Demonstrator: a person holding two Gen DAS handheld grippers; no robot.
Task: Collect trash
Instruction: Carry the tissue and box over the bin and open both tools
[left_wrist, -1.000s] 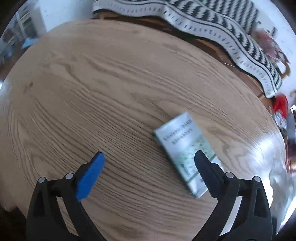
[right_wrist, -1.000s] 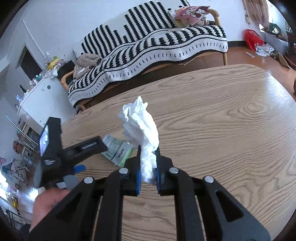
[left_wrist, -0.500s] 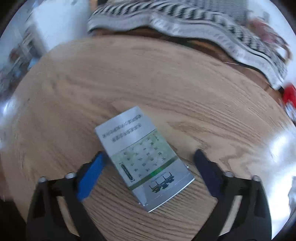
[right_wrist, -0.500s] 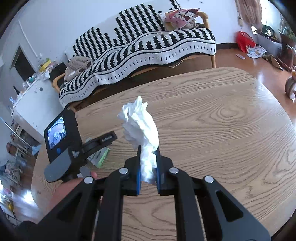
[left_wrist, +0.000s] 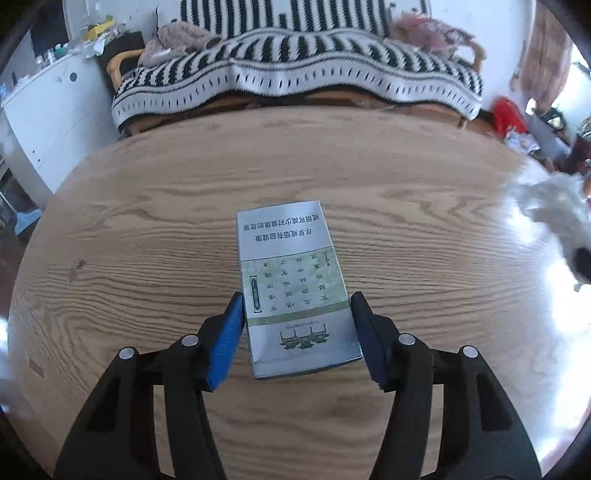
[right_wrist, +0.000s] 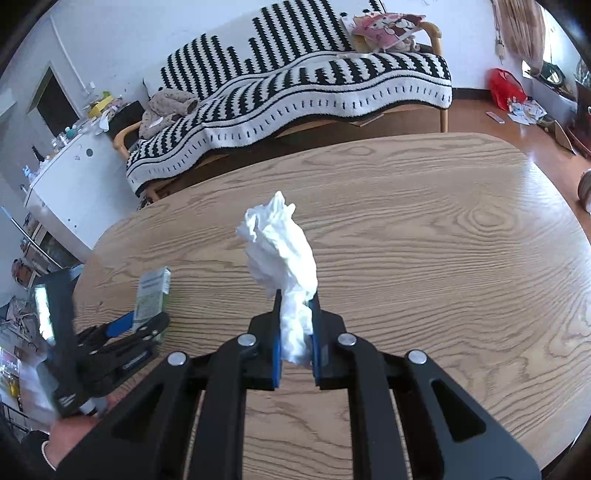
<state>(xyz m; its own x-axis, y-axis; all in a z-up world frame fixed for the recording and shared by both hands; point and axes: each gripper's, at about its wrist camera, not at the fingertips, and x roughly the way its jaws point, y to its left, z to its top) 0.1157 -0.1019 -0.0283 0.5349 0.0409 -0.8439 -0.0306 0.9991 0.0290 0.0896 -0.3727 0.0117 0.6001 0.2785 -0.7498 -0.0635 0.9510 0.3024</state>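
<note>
A flat silver and green cigarette box (left_wrist: 291, 280) with printed characters lies on the round wooden table (left_wrist: 147, 206). My left gripper (left_wrist: 297, 306) is open, its blue pads on either side of the box's near end, just short of touching it. The box also shows in the right wrist view (right_wrist: 151, 291) with the left gripper (right_wrist: 138, 325) around it. My right gripper (right_wrist: 295, 299) is shut on a crumpled white tissue (right_wrist: 280, 251), held above the table. The tissue appears blurred at the right edge of the left wrist view (left_wrist: 554, 210).
A sofa with a black and white striped blanket (right_wrist: 295, 81) stands behind the table. A white cabinet (right_wrist: 70, 181) is at the left. A red bag (right_wrist: 504, 86) and scattered items lie on the floor at the right.
My left gripper has swung over so the box sits centred between its fingers, and the fingers have narrowed around it. The right gripper keeps holding the tissue and has drawn back a little.
</note>
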